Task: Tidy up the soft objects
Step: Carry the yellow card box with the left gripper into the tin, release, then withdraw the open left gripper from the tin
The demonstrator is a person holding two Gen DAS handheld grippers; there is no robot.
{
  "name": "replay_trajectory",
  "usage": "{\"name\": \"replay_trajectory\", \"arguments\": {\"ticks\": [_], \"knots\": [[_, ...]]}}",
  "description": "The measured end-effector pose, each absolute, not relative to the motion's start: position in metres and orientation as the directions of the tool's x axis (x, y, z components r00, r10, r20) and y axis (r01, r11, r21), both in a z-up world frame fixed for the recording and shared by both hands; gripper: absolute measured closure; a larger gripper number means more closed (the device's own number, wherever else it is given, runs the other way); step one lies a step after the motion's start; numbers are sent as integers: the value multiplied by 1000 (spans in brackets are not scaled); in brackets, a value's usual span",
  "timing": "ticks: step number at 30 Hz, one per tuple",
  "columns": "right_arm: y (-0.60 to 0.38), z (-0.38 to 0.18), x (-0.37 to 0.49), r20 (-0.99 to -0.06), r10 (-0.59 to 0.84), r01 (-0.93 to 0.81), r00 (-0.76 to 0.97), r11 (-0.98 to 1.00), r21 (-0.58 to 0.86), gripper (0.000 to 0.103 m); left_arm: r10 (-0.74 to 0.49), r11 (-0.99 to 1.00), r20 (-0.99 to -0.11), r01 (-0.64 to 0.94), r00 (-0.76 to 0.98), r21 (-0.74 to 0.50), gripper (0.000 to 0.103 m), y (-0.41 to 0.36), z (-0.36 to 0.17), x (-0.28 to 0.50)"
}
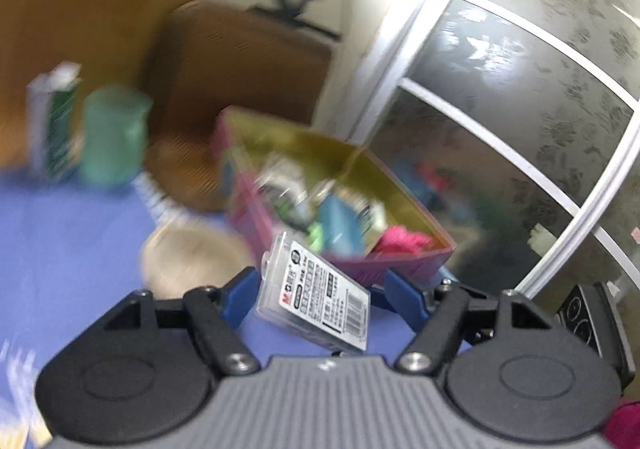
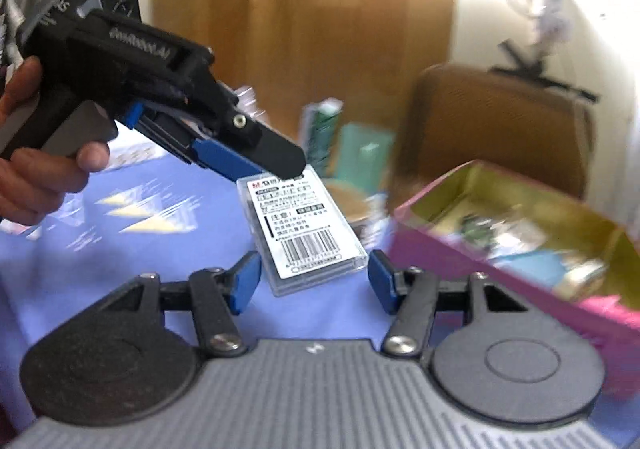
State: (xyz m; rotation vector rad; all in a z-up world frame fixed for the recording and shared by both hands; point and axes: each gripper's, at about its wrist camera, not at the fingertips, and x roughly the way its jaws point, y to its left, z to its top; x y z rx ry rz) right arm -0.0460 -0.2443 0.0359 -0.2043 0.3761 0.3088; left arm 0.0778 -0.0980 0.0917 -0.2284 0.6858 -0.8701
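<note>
Two claws meet on one item: a clear plastic case (image 2: 300, 225) with a white label and a barcode. It hangs tilted, apparently clear of the blue-clothed bench (image 2: 160, 249), just left of the pink box (image 2: 460, 269).

Right claw (image 2: 314, 261): spread, blue pads flanking the case's near end. Right pad sits just beside the case's corner, and a thin gap shows on the left. Whether either pad presses, I cannot tell.

Left claw (image 1: 320, 281): reaches in from the left in the right wrist view, tips straddling the far end of the case. A person's hand (image 2: 36, 169) grips its handle. From its own camera the case lies skewed between the blue fingers, with the left finger at the case's edge and a sliver of space on the right. Partly spread; a firm pinch cannot be confirmed through the blur.

Pink box: open top, yellow-gold lining, several blurred items inside. A magenta soft piece (image 1: 400, 241) sits at one corner, with something blue and something green beside it.

Behind, on the bench: a teal cup (image 1: 114, 137) next to a green-and-white carton (image 1: 52, 121), both upright. A round beige disc (image 1: 188, 261) lies flat left of the box. A brown chair (image 1: 240, 61) stands beyond the bench. A white-framed glass door (image 1: 500, 109) fills the right of the left wrist view.
</note>
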Motion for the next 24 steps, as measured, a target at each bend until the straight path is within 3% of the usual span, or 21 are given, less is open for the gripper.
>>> {"name": "replay_trajectory", "arguments": {"ticks": [5,7,11,14,24], "knots": [[-289,44,-24,-347,140,-207,927,965,-163,42,-774,621,-447,676,449,-396,33,-166,110,112],[-303,43,-8,-344,100,-164,934,973,-161,42,-758,641,-442,671,479,-372,24,-188,112,126],[-328,33,35,-367,-45,-10,929,989,-147,41,-675,731,-505,576,537,-365,22,-216,99,150],[-348,32,33,-376,-8,-1,927,1000,-22,41,-683,726,-504,563,528,-394,22,-208,90,144],[-346,36,-22,-340,21,-12,940,1000,28,41,-652,749,-513,582,558,-318,22,-168,86,77]]}}
